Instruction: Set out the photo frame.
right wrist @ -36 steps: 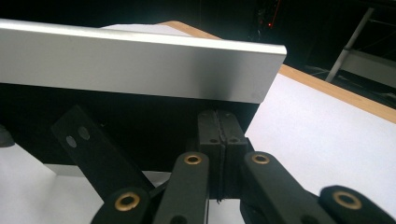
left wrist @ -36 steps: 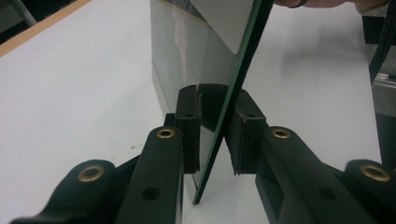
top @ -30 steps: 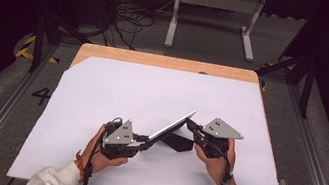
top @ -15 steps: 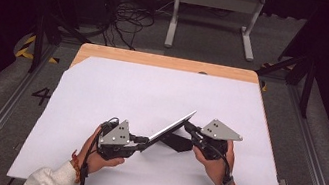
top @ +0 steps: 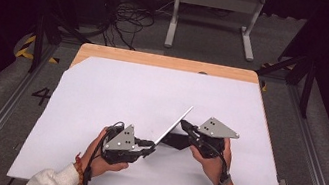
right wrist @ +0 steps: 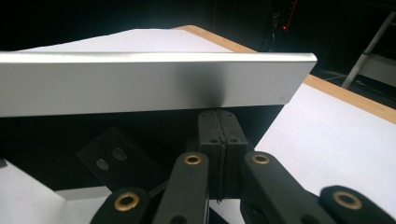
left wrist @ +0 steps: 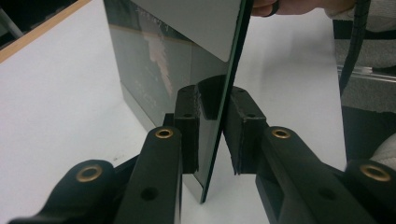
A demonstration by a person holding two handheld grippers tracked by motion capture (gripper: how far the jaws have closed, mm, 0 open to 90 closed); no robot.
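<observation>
One camera looks down from above the table [top: 102, 87]. Two ride the grippers, close up. All share the thin panel [top: 173, 125].

A thin, flat, rectangular panel [top: 173, 127] stands tilted up on edge over the white counter [top: 101, 92], near its near-middle part. It runs from near-left to far-right, its far-right corner raised highest. One face is pale silver-grey with rounded corners; the other is dark and glossy like glass [left wrist: 154, 70], mirroring its surroundings. Its edge [left wrist: 229, 93] is very slim. A dark flat part [top: 176, 140] lies under it on the counter, on its right side.
</observation>
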